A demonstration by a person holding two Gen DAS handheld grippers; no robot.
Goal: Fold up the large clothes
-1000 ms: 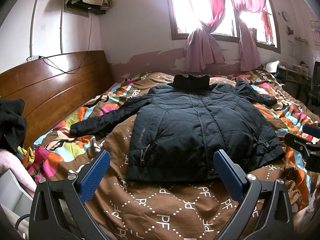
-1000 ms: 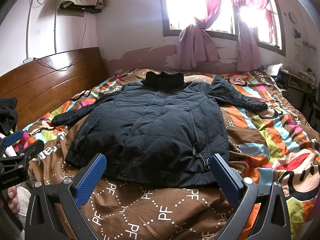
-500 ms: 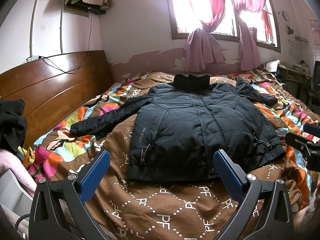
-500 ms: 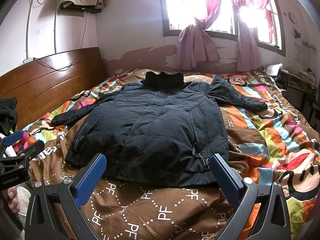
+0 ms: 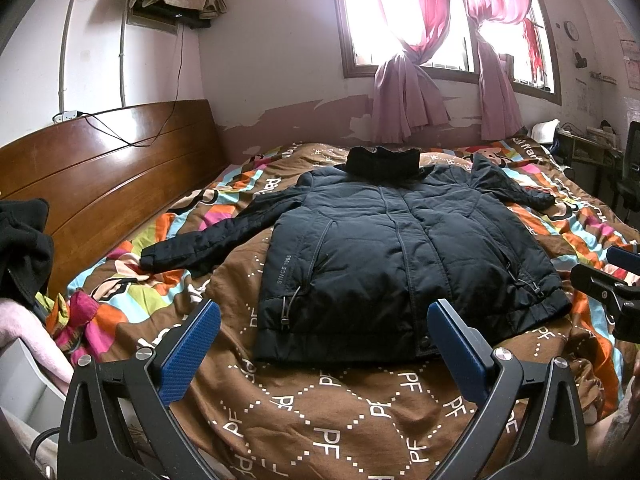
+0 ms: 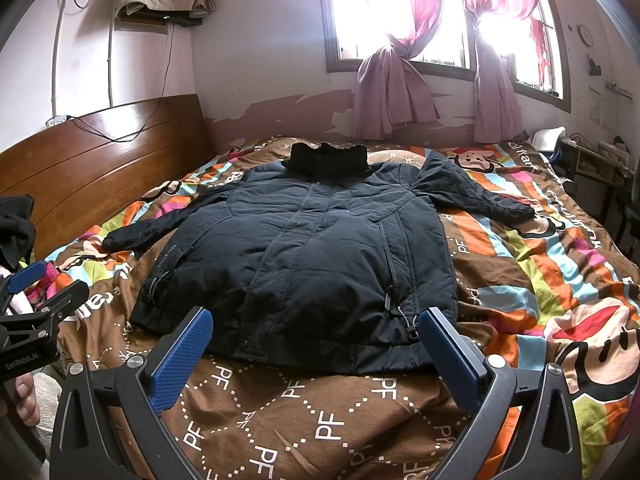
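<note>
A dark padded jacket (image 5: 404, 256) lies flat and zipped on the bed, collar toward the window, both sleeves spread out to the sides; the right wrist view shows the jacket (image 6: 312, 256) too. My left gripper (image 5: 326, 312) hovers open just short of the hem, at its left half. My right gripper (image 6: 316, 320) stands open over the hem's right half. Neither holds anything. The right gripper (image 5: 616, 280) shows at the right edge of the left wrist view, and the left gripper (image 6: 36, 296) at the left edge of the right wrist view.
The bed carries a brown and striped cartoon quilt (image 5: 320, 412). A wooden headboard (image 5: 104, 184) runs along the left. Dark clothes (image 5: 20, 248) are piled at the near left. A window with pink curtains (image 5: 404, 92) is behind the bed, and a cluttered desk (image 6: 600, 164) at the far right.
</note>
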